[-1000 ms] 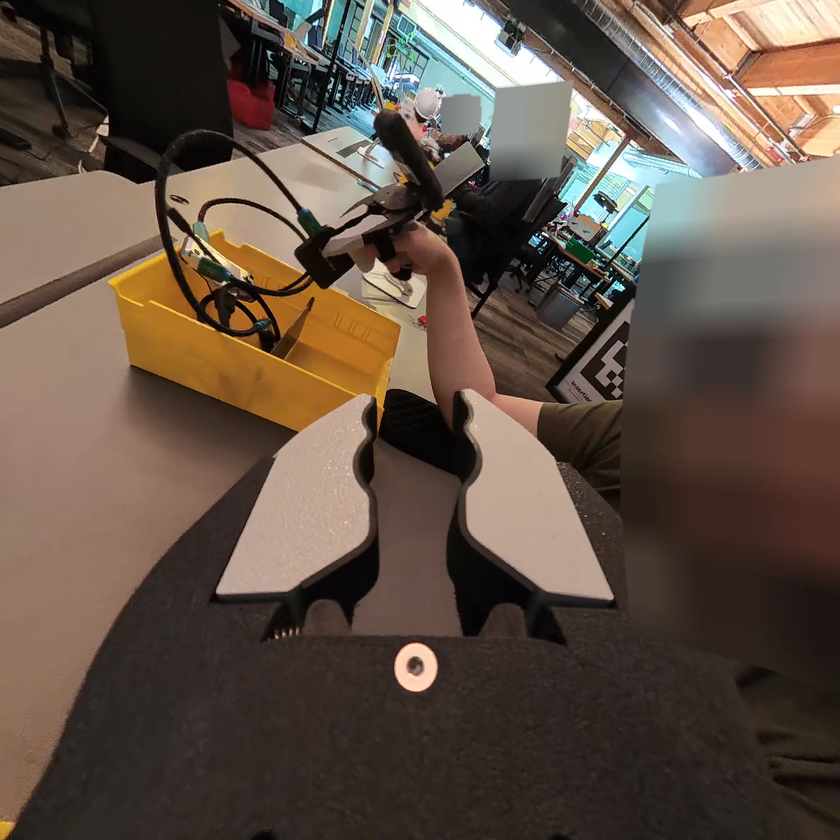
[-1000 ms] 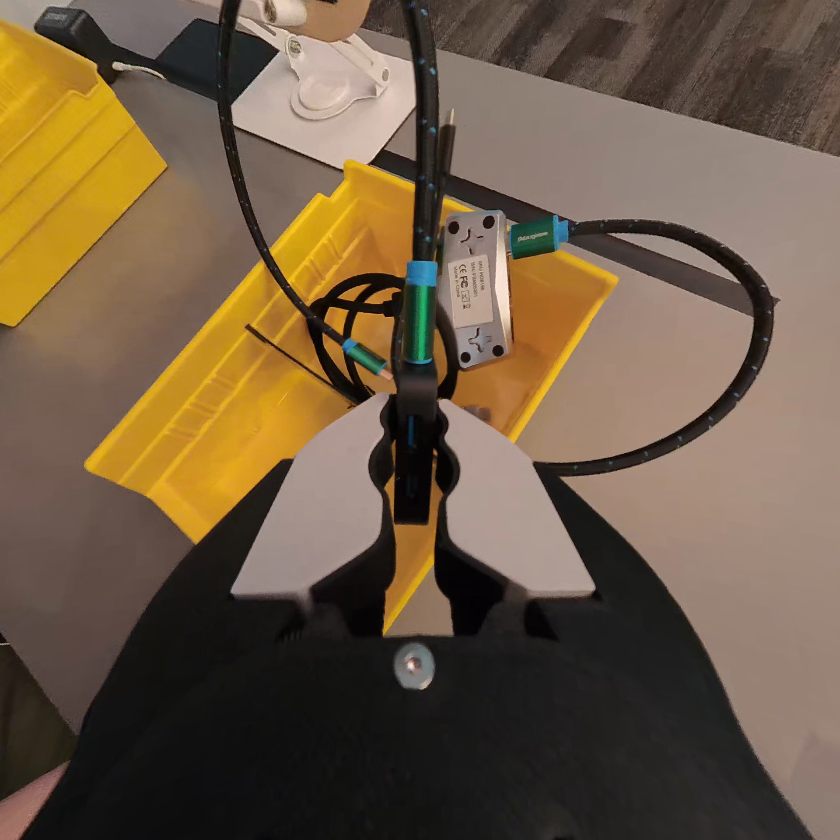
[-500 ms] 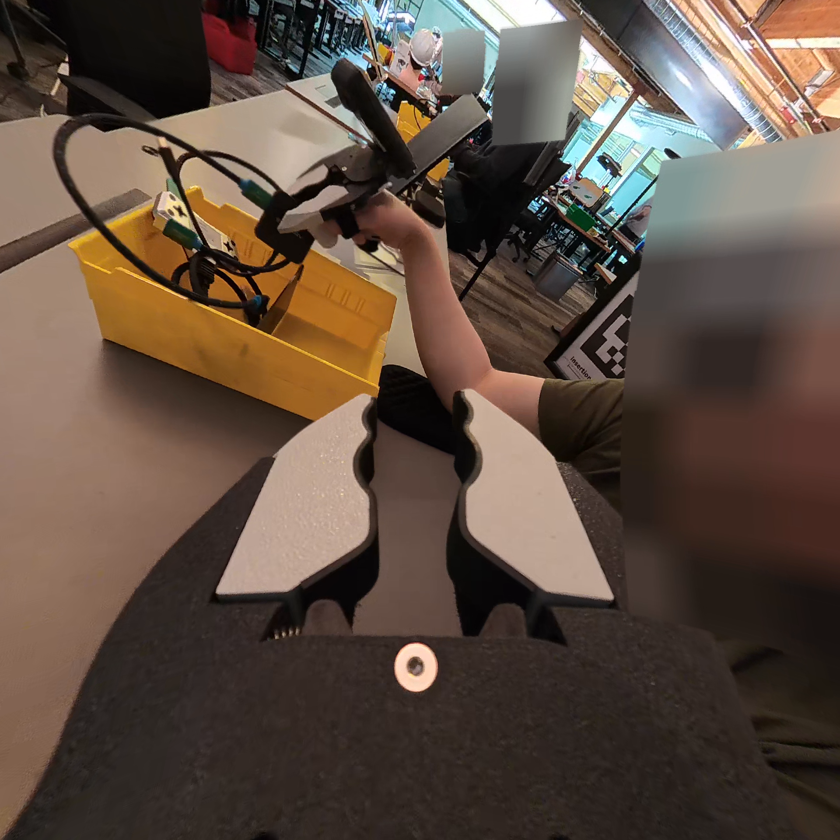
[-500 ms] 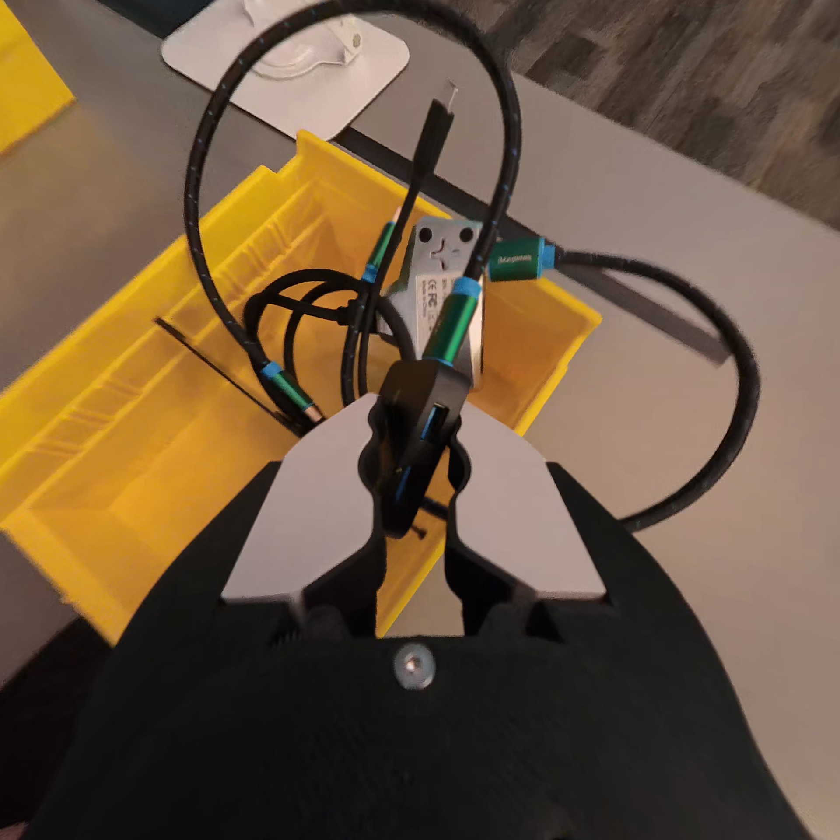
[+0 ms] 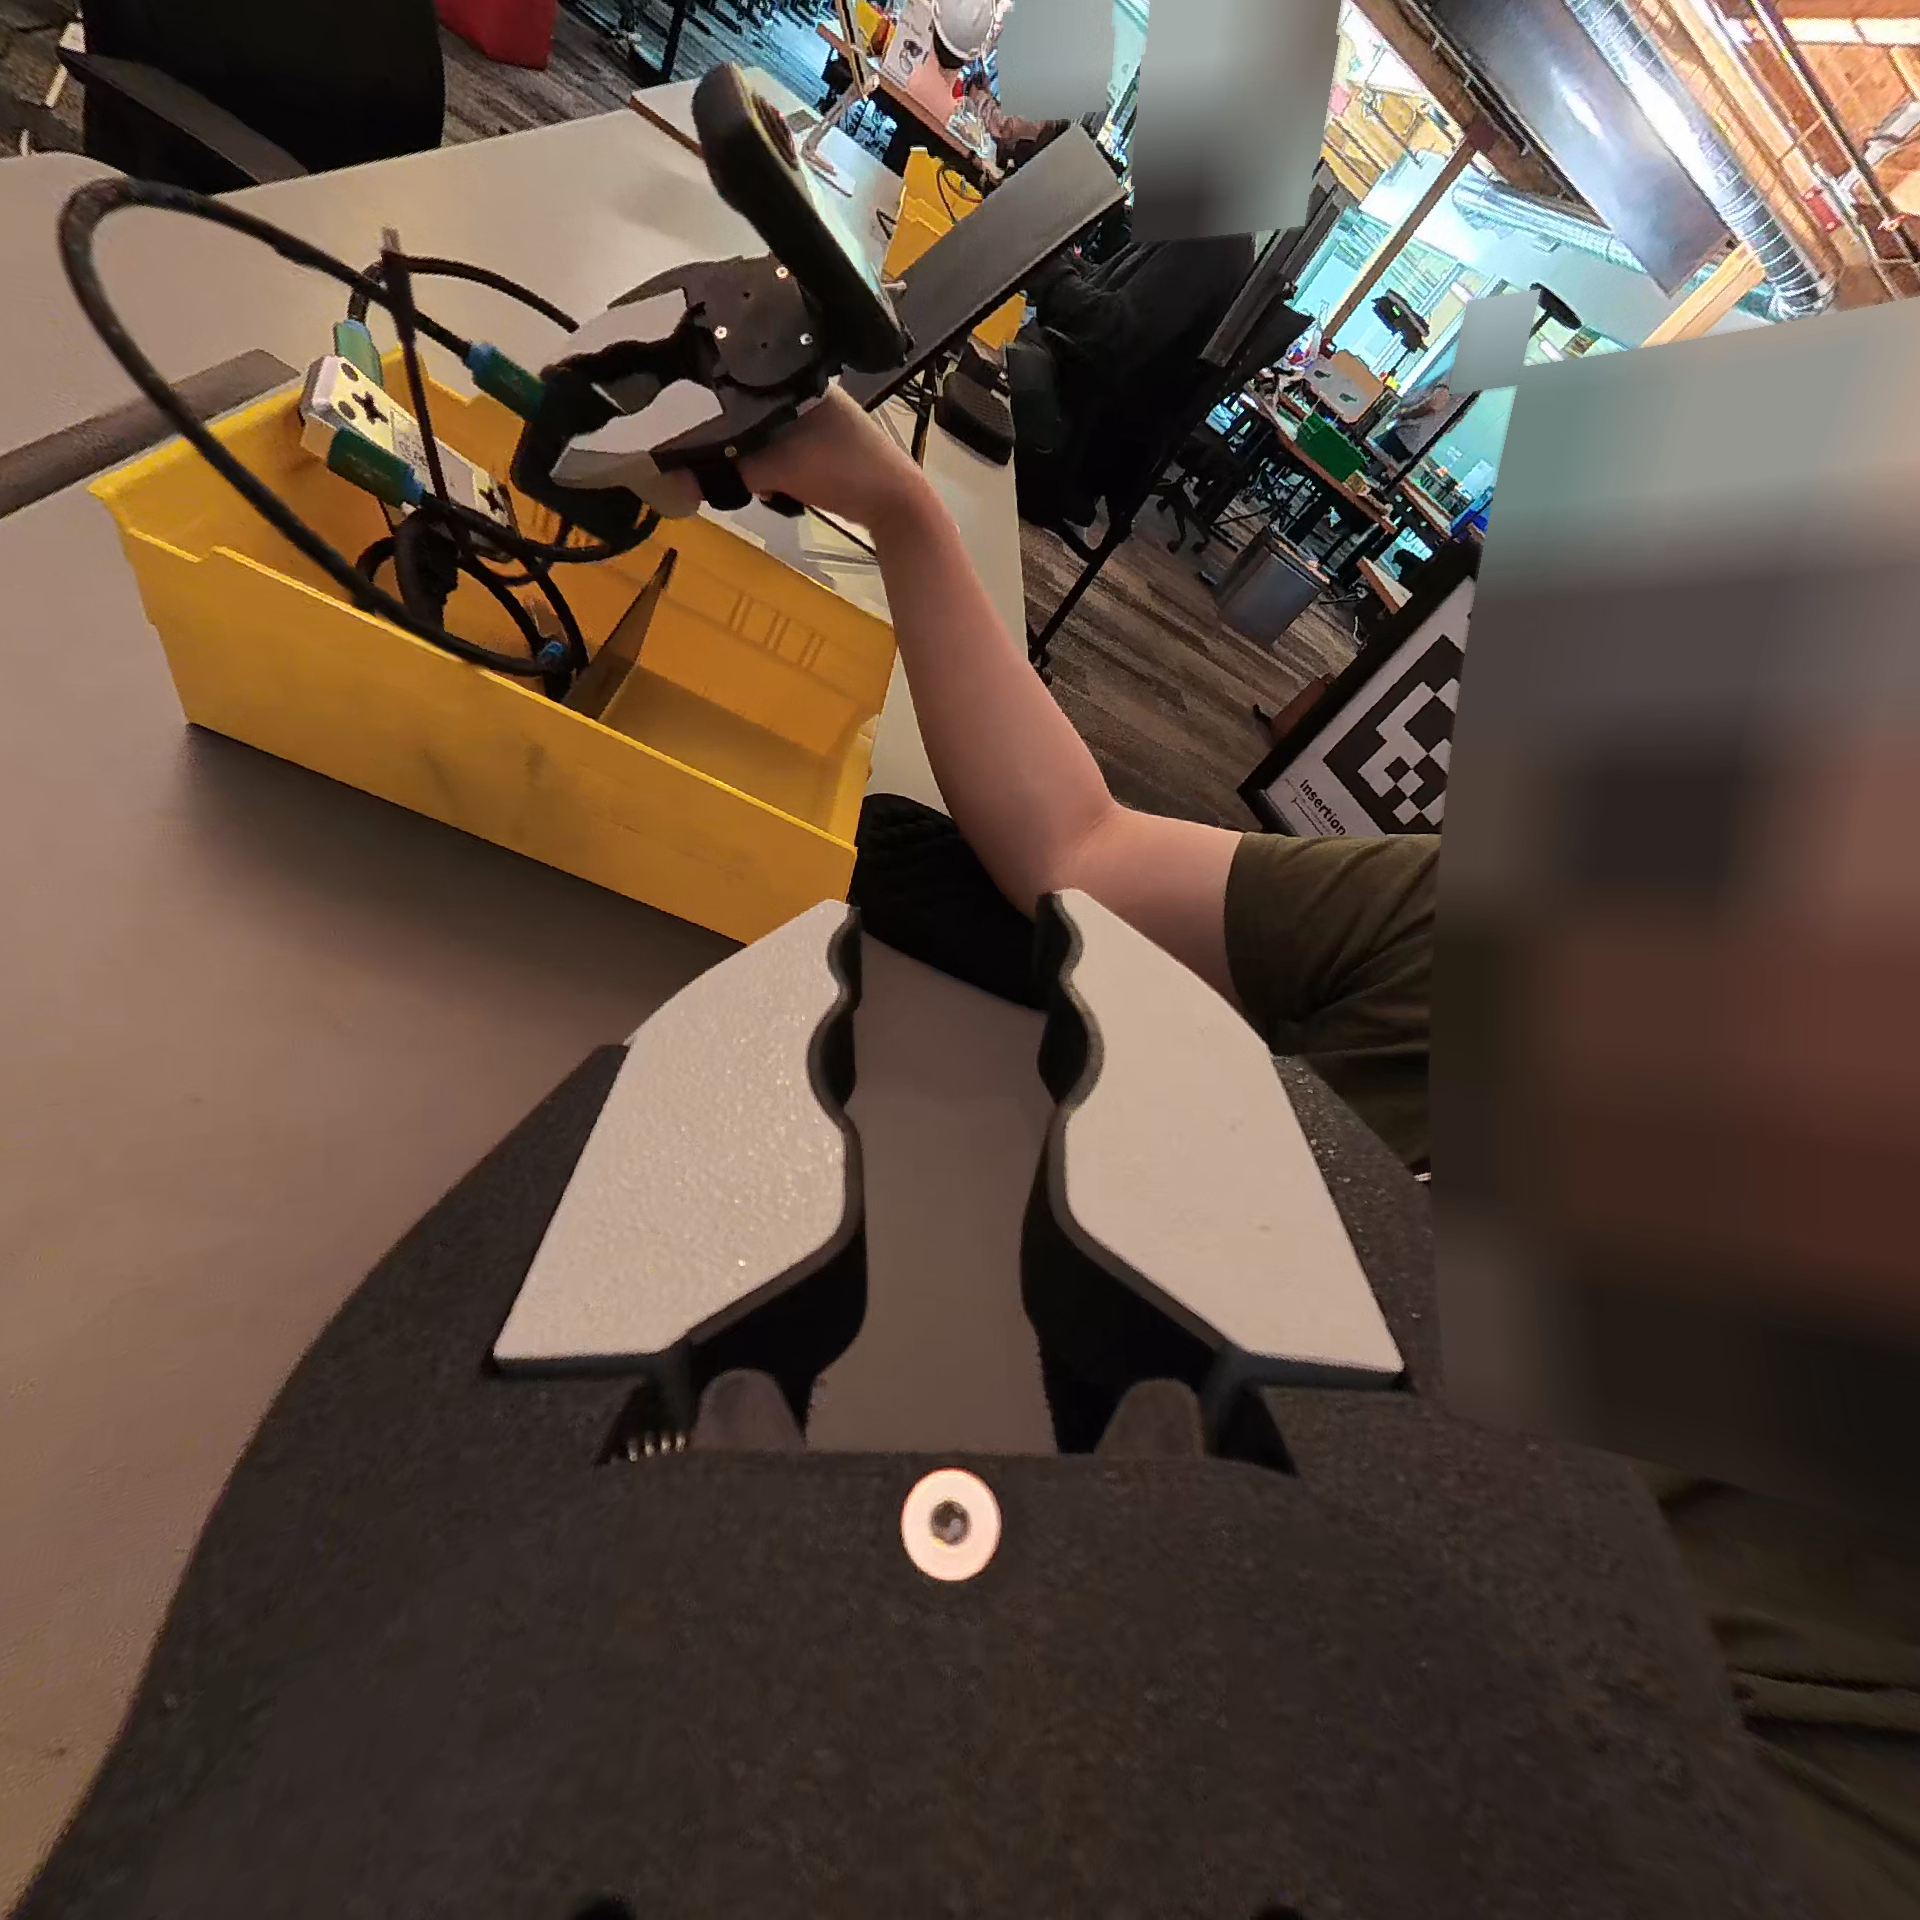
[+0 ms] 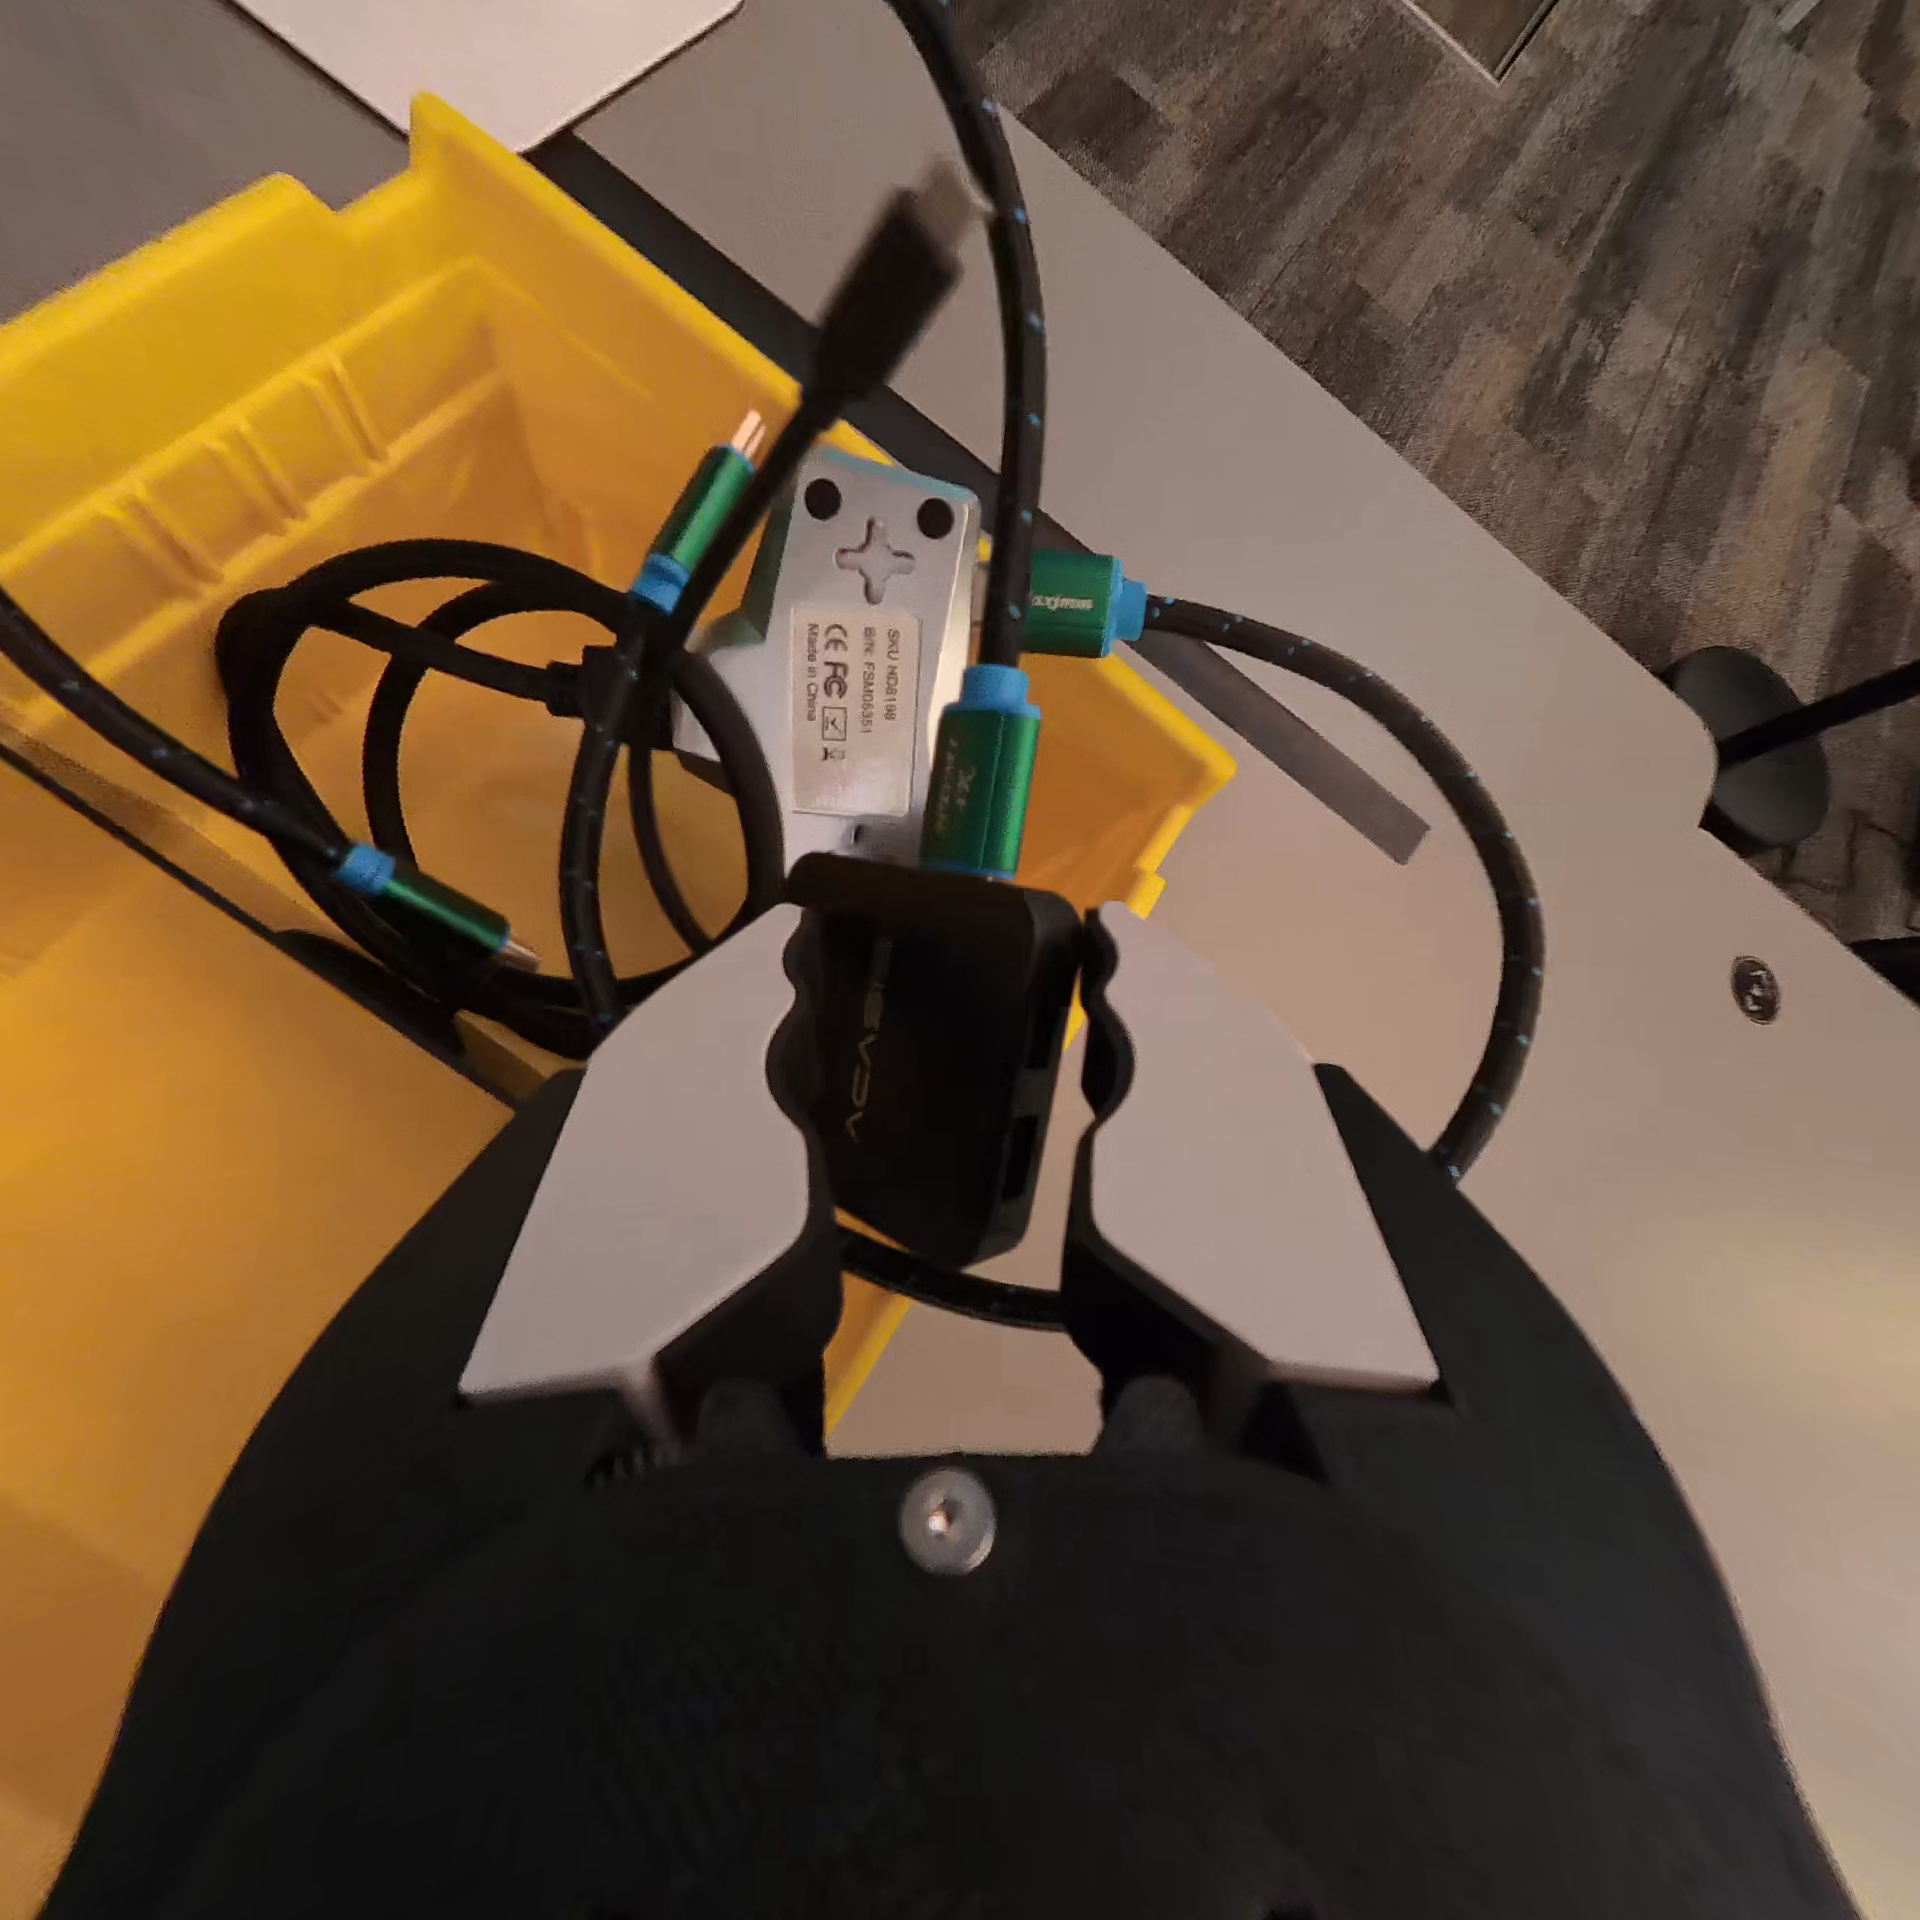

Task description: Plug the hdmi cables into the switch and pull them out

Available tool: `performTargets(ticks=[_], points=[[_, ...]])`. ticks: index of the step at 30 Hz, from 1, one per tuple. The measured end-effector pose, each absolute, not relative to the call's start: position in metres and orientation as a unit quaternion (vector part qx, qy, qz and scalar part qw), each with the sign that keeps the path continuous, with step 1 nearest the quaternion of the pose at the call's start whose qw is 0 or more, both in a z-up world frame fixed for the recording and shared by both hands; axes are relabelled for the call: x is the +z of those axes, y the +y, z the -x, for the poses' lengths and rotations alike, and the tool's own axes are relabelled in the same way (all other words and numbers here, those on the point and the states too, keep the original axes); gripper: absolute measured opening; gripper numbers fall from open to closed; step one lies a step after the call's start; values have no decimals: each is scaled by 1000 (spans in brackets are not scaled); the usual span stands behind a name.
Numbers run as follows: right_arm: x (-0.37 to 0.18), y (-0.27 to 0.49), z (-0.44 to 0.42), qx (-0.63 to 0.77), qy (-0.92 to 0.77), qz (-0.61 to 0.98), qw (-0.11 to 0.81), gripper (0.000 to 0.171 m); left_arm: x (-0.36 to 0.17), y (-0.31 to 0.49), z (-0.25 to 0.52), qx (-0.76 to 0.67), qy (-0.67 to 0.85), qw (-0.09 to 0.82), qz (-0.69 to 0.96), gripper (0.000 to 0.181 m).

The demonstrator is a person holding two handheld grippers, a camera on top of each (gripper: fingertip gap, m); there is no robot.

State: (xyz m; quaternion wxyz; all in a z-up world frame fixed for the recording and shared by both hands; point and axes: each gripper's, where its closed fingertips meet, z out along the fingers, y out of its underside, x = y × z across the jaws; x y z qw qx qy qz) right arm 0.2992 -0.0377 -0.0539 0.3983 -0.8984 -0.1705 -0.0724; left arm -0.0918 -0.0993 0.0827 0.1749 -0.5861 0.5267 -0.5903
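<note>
My right gripper (image 6: 940, 925) is shut on a black box (image 6: 925, 1081) and holds it above the yellow bin (image 6: 312, 343). A green HDMI plug (image 6: 977, 779) sits in the box's far end. A silver switch (image 6: 862, 665) hangs beyond it with a green plug (image 6: 1070, 603) in its side. Braided black cables (image 6: 1496, 831) loop around; a loose plug (image 6: 707, 520) dangles free. In the left wrist view the right gripper (image 5: 582, 426) holds the bundle over the bin (image 5: 499, 748), with the switch (image 5: 353, 400) hanging. My left gripper (image 5: 945, 997) is open and empty, low over the table.
A black divider (image 5: 623, 644) stands in the bin, and more coiled cable (image 6: 312, 665) lies there. A person's bare arm (image 5: 966, 665) reaches over the bin's right end. A white stand base (image 6: 540, 62) lies behind the bin. The table edge and floor (image 6: 1558, 260) are at the right. About 40 cm separates my left fingertips from my right.
The black box has turned in my right gripper from edge-on to flat, and the jaws stand wider around it. The hanging cables and switch swung closer. The left gripper stays open.
</note>
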Motion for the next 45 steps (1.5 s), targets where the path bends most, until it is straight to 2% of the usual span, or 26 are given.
performTargets(ticks=[3,7,10,13,15,20,22,23,24,25,28,33,36,45], points=[[-44,-39,-300,-109,-186,890,402,54,84,-99,93,-591,526,176,586,31],[-4,-57,-299,-128,-165,877,434,53,89,-95,100,-586,522,189,590,31],[-2,-99,-296,-83,-109,918,373,53,96,-81,116,-566,505,232,609,31],[-31,-140,-294,-43,-71,961,265,50,86,-32,146,-444,451,330,700,32],[-49,-149,-290,-1,-63,972,224,46,78,-2,179,-350,408,378,754,35],[-84,-143,-295,43,-18,987,154,44,58,47,260,-228,274,408,841,51],[-96,-143,-293,55,-25,990,129,39,43,68,303,-140,213,410,876,57],[-102,-143,-291,59,-27,991,118,40,35,81,329,-77,178,412,890,67],[-107,-144,-288,70,-24,992,104,37,28,91,349,-23,155,411,898,80],[-112,-145,-286,78,-17,993,90,34,19,97,360,6,151,403,903,86],[-121,-149,-278,103,-12,993,59,20,-19,103,376,27,150,333,931,82],[-124,-149,-281,79,-1,996,35,12,-69,93,386,-3,146,218,965,71],[-125,-149,-283,67,4,997,24,8,-80,92,396,-7,129,196,972,69],[-125,-149,-278,60,4,998,13,8,-108,83,384,-72,111,123,984,44]])
